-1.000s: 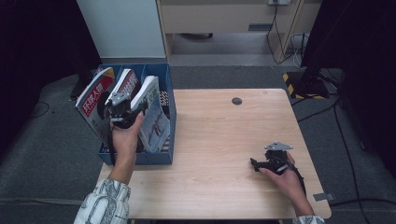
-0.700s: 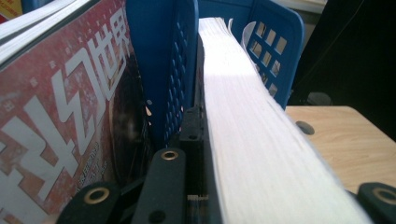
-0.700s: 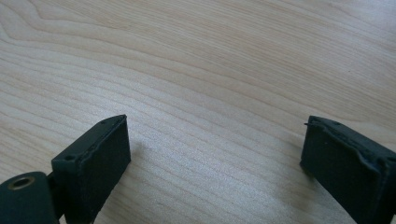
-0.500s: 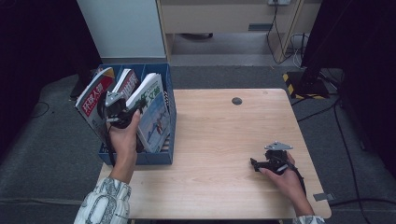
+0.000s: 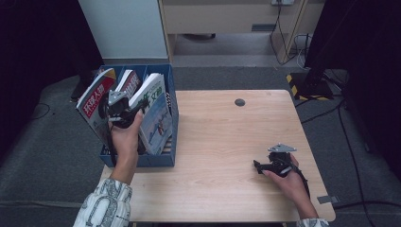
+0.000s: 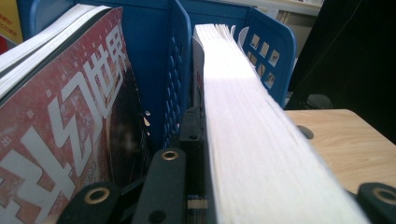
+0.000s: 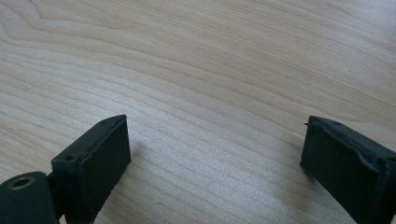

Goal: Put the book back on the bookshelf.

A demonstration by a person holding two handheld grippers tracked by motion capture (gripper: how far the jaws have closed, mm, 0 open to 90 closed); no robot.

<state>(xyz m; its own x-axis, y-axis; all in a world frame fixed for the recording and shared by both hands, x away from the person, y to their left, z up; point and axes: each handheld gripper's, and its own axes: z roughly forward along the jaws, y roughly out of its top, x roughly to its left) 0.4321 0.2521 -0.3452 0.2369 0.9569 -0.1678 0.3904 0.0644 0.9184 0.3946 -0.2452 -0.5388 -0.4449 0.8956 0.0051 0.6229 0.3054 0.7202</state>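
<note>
Currently: book gripped at the rack, removal or seating not yet complete

We record the left gripper at about nine o'clock from the table's middle, over the blue file rack that sits at the table's left edge. Its jaws are closed across the page block of the white-and-blue book, which stands tilted in the rack's right-hand compartment; in the left gripper view the book's white page edge runs straight between the jaws. We judge the grasp as made, but the book is neither fully seated nor clear of the rack. We cannot tell from these frames whether it is going in or coming out.

The red magazine leans in the left compartment, and a second red-covered one in the middle. Both appear untouched.

The right gripper rests at four o'clock on the table, jaws spread wide and empty, well apart from the rack.
</note>
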